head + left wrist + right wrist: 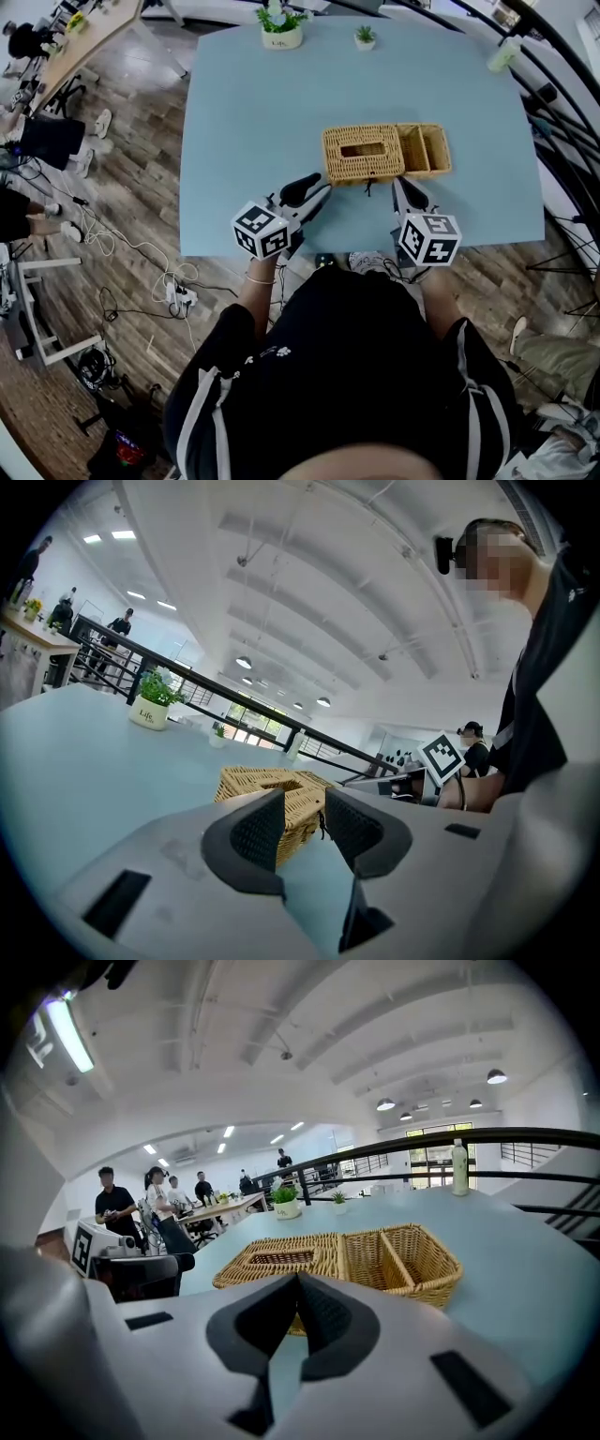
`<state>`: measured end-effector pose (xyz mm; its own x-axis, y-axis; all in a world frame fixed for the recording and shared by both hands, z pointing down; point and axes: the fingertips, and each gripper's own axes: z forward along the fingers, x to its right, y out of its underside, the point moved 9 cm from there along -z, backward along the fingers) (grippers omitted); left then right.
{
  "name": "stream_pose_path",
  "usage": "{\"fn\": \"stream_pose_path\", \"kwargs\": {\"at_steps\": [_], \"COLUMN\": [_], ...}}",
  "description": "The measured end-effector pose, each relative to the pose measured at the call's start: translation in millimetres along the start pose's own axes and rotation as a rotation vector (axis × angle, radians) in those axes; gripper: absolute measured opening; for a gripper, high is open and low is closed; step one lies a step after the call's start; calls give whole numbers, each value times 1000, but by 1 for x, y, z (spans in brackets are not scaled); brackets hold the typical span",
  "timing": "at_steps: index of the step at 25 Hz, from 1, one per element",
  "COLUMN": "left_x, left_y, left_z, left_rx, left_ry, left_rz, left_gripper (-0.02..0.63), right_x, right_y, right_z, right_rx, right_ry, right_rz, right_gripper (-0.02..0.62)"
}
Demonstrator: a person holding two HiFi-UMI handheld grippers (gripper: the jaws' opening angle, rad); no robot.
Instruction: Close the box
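Task's thing: the tan woven wicker box [364,155] sits on the light blue bench [253,122], a little in from the near edge and in front of both grippers.
Box state: its slotted lid [364,148] lies flat and level on the left part of the box. The right gripper view shows no raised edge on it.
Side section: the open two-compartment section [424,150] adjoins the lid on the right. No cover for it is in view.
Fastening: a small dark cord [367,187] hangs at the middle of the box's front edge. Whether it is tied or looped I cannot tell.
Progress: judging from how the lid lies, the closing looks done or nearly so. What may remain is pressing the lid home or seeing to the cord.
Left gripper [314,192]: it is near the box's front left corner, apart from it. Its jaws are spread with a clear gap and nothing between them, and the box shows beyond the gap in the left gripper view.
Right gripper [405,194]: it is just short of the box's front, below where the lid meets the compartments. Its jaws are pressed together at the tips, pinch nothing and do not touch the wicker.
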<state>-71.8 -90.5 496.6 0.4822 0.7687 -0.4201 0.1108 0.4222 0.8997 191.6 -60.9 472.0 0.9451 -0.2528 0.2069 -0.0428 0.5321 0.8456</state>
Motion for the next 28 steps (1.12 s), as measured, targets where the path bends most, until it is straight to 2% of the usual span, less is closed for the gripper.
{"fn": "stream_pose_path", "kwargs": {"at_steps": [4, 13, 18, 28], "left_x": [3, 21, 31, 35], "left_y": [-4, -26, -33, -27], "left_z": [-6, -21, -26, -31], "left_rx": [7, 50, 37, 25], "left_ry": [-15, -33, -21, -36], "left_rz": [29, 108, 153, 160], "left_gripper": [87, 32, 31, 31], "right_x": [-6, -18, -23, -31], "right_y": [-5, -15, -15, -14], "right_z": [-5, -17, -23, -27], "right_rx": [36, 129, 151, 165], "right_ry": [-15, -66, -77, -95], "right_rz": [2, 22, 27, 9], "right_gripper": [2, 0, 0, 0]}}
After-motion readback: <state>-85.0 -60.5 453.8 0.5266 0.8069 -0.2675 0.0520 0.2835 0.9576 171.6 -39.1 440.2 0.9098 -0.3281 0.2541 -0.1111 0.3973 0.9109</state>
